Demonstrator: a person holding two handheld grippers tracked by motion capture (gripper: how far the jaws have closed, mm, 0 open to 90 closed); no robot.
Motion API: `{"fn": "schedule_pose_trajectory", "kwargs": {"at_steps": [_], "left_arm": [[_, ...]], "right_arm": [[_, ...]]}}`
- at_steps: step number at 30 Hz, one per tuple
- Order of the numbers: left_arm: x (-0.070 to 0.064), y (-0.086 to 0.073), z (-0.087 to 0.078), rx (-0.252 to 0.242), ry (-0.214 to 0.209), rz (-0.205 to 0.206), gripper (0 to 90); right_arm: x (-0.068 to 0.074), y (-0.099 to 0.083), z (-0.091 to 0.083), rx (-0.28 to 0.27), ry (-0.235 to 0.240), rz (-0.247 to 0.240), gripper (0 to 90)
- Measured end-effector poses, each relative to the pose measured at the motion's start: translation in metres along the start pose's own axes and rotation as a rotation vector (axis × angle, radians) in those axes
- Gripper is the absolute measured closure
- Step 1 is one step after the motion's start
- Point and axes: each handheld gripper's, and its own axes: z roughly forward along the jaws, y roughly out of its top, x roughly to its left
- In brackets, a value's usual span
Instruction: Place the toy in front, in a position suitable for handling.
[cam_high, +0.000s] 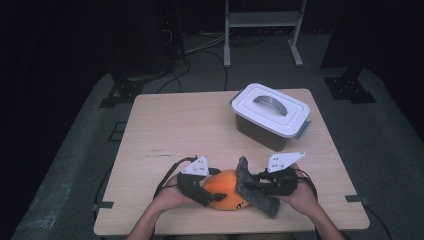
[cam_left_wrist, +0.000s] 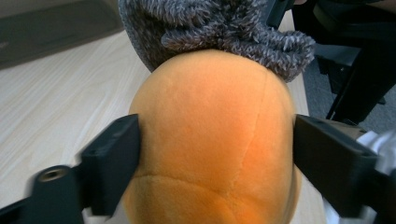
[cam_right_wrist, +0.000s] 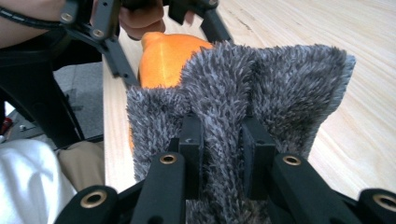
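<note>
High view: my two grippers meet at the near edge of the wooden table (cam_high: 165, 125), both on one orange plush ball (cam_high: 225, 192).
Left gripper (cam_high: 200, 192): my jaws are spread wide and press the ball's two sides, holding it.
Right gripper (cam_right_wrist: 223, 140): my jaws are nearly closed, pinching a fold of the grey fuzzy cloth (cam_right_wrist: 261, 84).
Cloth: it drapes against the ball's right side.
Lidded box (cam_high: 271, 115): far right of the table, well apart.
</note>
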Motion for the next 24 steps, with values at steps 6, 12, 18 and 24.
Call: {"fn": "schedule_pose_trajectory", "kwargs": {"at_steps": [6,12,18,24], "left_arm": [[-0.013,0.009,-0.004,-0.098,0.195,0.181,44.7],[-0.009,0.002,0.008,-0.050,0.187,0.168,36.3],[-0.005,0.000,-0.001,-0.051,0.066,0.101,30.8],[-0.003,-0.005,-0.007,-0.052,-0.007,0.084,32.5]], "right_arm": [[-0.003,0.009,-0.012,-0.083,-0.057,0.000,73.7],[-0.011,0.003,-0.006,-0.056,-0.080,0.024,73.2],[-0.016,-0.005,-0.002,-0.010,-0.010,0.030,72.7],[-0.016,-0.008,-0.012,0.011,-0.020,0.042,73.4]]}}
